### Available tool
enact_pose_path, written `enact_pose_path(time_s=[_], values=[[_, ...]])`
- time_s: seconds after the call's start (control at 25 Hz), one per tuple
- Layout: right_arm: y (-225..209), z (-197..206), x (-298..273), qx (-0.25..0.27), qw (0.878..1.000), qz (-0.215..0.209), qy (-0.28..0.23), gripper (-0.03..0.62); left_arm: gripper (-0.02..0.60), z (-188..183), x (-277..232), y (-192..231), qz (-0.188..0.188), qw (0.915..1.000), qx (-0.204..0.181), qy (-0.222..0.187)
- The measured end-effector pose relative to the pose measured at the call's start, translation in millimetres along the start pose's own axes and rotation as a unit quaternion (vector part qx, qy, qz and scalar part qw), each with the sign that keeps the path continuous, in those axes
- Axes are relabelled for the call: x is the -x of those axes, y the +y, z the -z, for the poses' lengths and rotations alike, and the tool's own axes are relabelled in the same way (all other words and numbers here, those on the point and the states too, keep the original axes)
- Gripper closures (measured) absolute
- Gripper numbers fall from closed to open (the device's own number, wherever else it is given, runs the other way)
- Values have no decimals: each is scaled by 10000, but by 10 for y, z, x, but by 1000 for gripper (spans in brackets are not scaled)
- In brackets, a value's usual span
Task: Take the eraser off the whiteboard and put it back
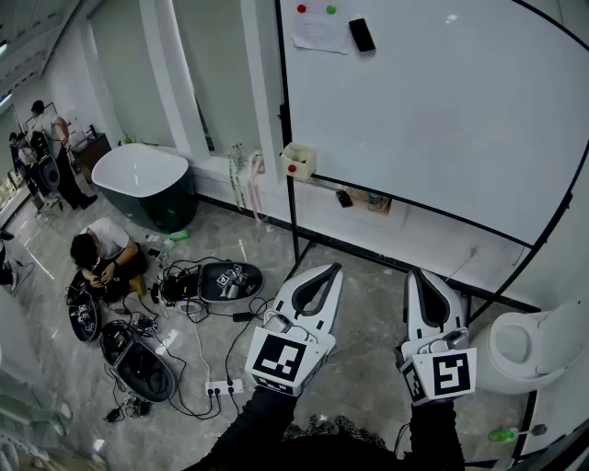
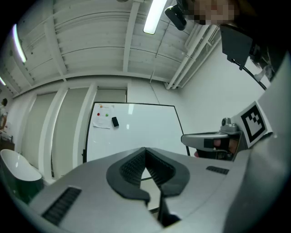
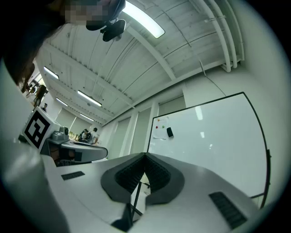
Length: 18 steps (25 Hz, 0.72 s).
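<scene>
Two grippers: you hold the white plastic left gripper [image 1: 335, 268] and the white plastic right gripper [image 1: 416, 273] side by side in front of you, apart from each other. Each has a black-and-white marker cube at its rear.
Left arm pose: your dark left sleeve [image 1: 253, 432] reaches forward. That gripper tilts slightly upward, and in the head view its tip slants towards the right one.
Right arm pose: your dark right sleeve [image 1: 433, 437] reaches forward too. That gripper also tilts slightly upward, with its tip slanting a little towards the left one.
Left jaws: closed, the ribbed black pads meeting at the tip with nothing between them.
Right jaws: closed the same way, holding nothing.
Eraser: one small black rectangular eraser [image 1: 362, 35] sits on the large white black-framed whiteboard [image 1: 433, 110] near its top left corner. It is just right of one white paper sheet [image 1: 319, 32] and well apart from both grippers.
Magnets: two round ones at the sheet's top, one red magnet [image 1: 301, 8] and one green magnet [image 1: 330, 9].
Bathtub: one oval white-and-dark-green bathtub [image 1: 143, 184] stands at the left.
People: one crouching person [image 1: 101, 253] is on the grey tiled floor [image 1: 368, 368] among cables. Others stand far left, too small to count.
</scene>
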State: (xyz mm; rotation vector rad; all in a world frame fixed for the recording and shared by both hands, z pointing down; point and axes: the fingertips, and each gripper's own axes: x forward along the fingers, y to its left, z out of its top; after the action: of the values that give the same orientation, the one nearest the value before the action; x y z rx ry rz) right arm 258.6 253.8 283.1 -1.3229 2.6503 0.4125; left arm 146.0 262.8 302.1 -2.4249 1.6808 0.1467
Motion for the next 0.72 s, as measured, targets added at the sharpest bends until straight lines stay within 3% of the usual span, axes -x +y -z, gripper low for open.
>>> enact_pose_path(time_s=[0.28, 0.72], values=[[167, 134, -118, 24, 9999, 55, 110, 586, 575, 156, 70, 192, 121, 9998, -46, 138], [289, 231, -483, 139, 9997, -96, 170, 586, 575, 304, -15, 580, -77, 9998, 108, 164]])
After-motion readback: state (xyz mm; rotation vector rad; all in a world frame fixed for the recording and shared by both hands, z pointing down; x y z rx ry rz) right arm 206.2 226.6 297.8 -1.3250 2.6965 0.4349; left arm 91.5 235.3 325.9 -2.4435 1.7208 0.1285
